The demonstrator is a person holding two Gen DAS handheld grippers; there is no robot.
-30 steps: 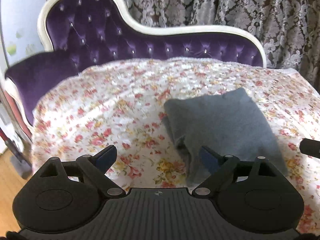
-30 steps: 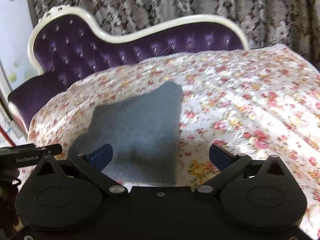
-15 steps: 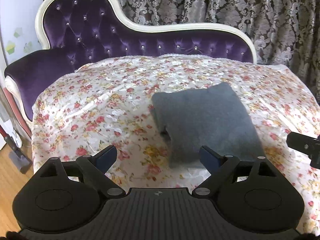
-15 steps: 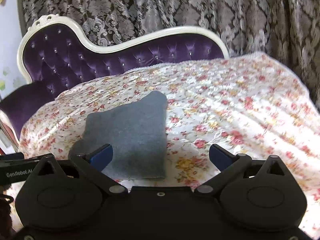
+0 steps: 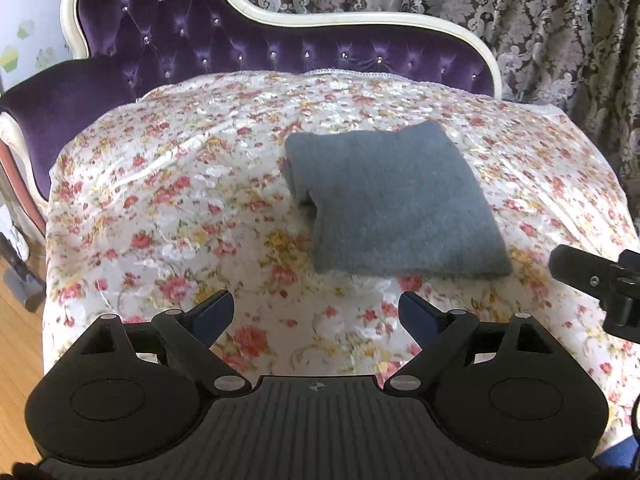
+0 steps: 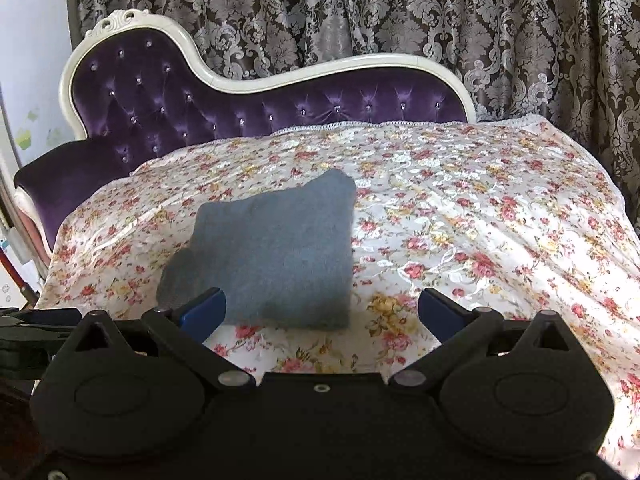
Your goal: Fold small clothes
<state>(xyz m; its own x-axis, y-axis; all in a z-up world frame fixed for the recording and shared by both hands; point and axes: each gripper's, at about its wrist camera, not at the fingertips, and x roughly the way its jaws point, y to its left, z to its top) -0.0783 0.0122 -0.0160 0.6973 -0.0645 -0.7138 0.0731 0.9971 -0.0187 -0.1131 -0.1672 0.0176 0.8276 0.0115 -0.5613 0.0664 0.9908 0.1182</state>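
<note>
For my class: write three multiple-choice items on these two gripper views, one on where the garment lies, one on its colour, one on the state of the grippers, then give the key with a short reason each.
1. Where does the garment lie?
A. on the flowered cover
B. on the wooden floor
C. over the purple backrest

2. What colour is the garment?
A. red
B. grey
C. yellow

3. How do the two grippers stand?
A. both open, holding nothing
B. both shut on the garment
C. one open, one shut on the cover

Key:
1 A: the garment rests on the flowered cover, in front of the purple backrest.
2 B: it is plain grey in both views.
3 A: the left gripper and the right gripper have jaws wide apart, short of the cloth.
</note>
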